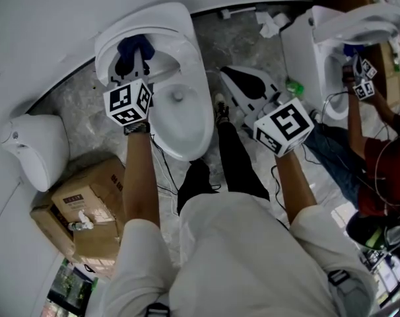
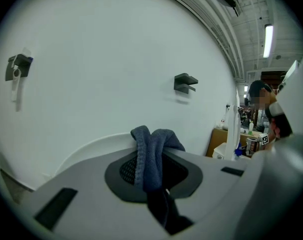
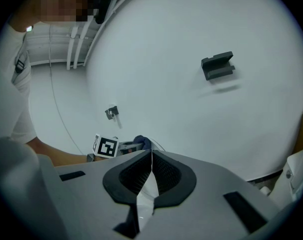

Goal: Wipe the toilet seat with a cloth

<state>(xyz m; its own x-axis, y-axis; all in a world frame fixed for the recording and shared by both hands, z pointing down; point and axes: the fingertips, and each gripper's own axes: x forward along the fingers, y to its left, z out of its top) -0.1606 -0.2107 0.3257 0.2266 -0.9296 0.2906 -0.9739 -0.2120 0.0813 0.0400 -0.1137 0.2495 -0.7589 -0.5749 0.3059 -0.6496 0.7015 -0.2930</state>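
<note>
The white toilet stands at the upper middle of the head view, with its seat rim curving round the back. My left gripper is over the rear left of the seat, shut on a dark blue cloth. In the left gripper view the cloth bulges up between the pads, with the white rim just behind it. My right gripper hangs to the right of the bowl, off the toilet. Its jaws are shut with nothing in them. It looks across at the left gripper's marker cube.
A second toilet stands at the right, where another person works with grippers. A cardboard box and a white ceramic piece lie at the left. My legs and shoes are beside the bowl on the marble floor.
</note>
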